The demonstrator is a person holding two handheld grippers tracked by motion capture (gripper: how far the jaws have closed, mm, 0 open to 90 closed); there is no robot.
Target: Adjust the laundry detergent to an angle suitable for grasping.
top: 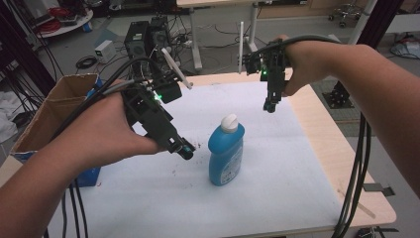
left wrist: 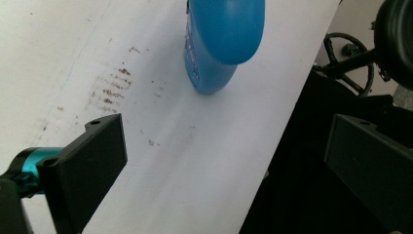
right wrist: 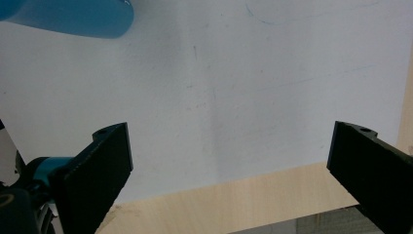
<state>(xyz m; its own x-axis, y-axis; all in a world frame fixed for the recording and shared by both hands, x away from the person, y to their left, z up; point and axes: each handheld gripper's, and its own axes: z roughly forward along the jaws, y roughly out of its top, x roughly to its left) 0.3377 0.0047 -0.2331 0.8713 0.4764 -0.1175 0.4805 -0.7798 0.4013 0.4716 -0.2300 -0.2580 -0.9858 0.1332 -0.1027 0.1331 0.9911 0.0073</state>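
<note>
A blue plastic bottle (top: pixel 226 152) with a white cap stands upright on the white sheet (top: pixel 277 163) near the table's middle. My left gripper (top: pixel 181 147) hovers just left of the bottle, a little apart from it, jaws spread wide and empty. In the left gripper view the bottle (left wrist: pixel 219 44) lies ahead of the left gripper (left wrist: pixel 229 161). My right gripper (top: pixel 269 105) hangs above the sheet behind and right of the bottle, open with nothing held. The right gripper view looks down past the right gripper (right wrist: pixel 229 165) at the sheet, with a bit of the bottle (right wrist: pixel 73 17) at the top left.
An open cardboard box (top: pixel 54 106) stands at the table's left edge. Brown smudges (left wrist: pixel 109 87) mark the sheet left of the bottle. Bare wood (top: pixel 341 148) runs along the table's right side. Cables (top: pixel 354 178) hang off the right edge. Computer gear sits on the floor beyond.
</note>
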